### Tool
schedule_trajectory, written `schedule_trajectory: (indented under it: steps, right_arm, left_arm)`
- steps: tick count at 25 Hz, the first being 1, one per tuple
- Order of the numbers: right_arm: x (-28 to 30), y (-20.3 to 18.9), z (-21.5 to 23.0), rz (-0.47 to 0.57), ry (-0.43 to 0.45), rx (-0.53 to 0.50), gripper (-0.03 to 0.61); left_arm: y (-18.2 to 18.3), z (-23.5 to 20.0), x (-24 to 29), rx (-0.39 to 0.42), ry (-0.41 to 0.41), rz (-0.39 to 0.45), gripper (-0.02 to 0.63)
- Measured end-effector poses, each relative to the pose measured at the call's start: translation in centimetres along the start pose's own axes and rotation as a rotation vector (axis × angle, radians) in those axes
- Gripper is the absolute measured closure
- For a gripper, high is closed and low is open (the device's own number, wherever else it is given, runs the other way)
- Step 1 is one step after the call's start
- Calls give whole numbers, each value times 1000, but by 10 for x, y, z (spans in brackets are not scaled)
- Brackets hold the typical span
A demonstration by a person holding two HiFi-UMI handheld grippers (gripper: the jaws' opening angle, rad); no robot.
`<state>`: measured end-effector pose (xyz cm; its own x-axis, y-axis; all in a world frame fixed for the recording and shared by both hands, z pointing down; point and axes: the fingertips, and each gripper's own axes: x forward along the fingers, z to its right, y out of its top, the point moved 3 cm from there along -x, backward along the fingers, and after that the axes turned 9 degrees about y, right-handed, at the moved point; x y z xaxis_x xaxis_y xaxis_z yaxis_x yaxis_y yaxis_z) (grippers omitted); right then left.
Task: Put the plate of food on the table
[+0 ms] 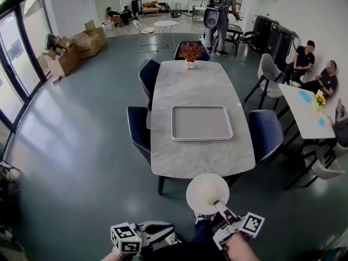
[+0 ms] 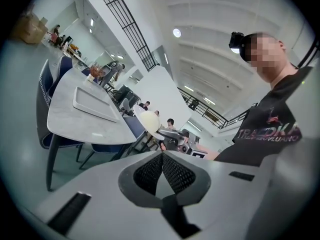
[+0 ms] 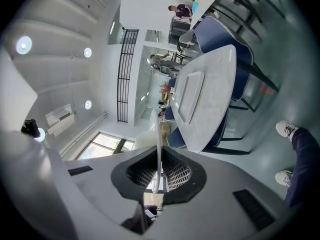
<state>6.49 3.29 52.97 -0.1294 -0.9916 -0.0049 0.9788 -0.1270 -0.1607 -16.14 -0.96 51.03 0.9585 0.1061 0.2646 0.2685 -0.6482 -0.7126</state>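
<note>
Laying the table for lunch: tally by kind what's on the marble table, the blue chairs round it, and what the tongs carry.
Tray: 1
Plant: 1
Blue chairs: 4
Plate, in the right tongs: 1
Total: 7

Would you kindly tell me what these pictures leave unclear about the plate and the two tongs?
- Food on the plate: the head view shows only a pale patch, too small and washed out to name. The right gripper view sees the plate edge-on between the right tongs.
- Left tongs: in the head view their tips merge with the person's legs near the bottom edge.
- Plate underside: no view shows it.
</note>
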Motion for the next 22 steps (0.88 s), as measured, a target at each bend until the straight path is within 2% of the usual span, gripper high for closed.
schedule_trajectory:
  steps: [13,22]
  right_arm:
    - [65,75,13,-109,8,10,552]
    - [98,124,36,-137,-14,24,552]
  left_arm:
    - [51,-24,48,-36,96,75,607]
    - [64,-42,81,-70,132,68,607]
